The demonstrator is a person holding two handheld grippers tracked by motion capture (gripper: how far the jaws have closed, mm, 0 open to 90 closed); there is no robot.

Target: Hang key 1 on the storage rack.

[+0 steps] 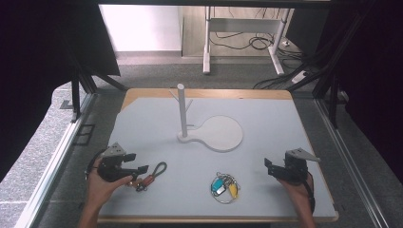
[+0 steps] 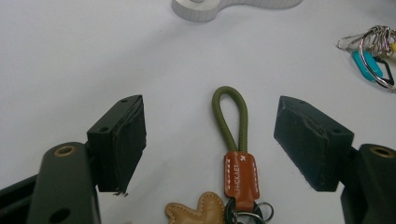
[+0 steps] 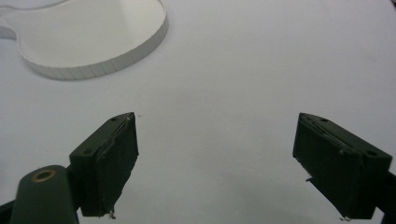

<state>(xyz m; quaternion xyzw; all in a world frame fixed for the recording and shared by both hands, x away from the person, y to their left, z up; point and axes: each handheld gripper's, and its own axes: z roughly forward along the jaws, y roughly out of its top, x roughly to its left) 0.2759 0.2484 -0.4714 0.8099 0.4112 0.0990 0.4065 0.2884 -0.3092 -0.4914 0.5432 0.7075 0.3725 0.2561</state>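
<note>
Keychain [image 2: 236,154]: green cord loop with a brown leather tab, flat on the surface [image 1: 266,142] at the near left, lying between the open jaws
Left gripper [image 1: 139,172]: jaws wide apart, pads clear of the cord on both sides, gripping nothing
Right gripper [image 1: 267,167]: near right, jaws apart over bare surface, empty
Key ring [image 1: 224,187]: blue and yellow tags, near middle, well apart from both grippers
Stand [image 1: 209,130]: white post on a round base, far middle
</note>
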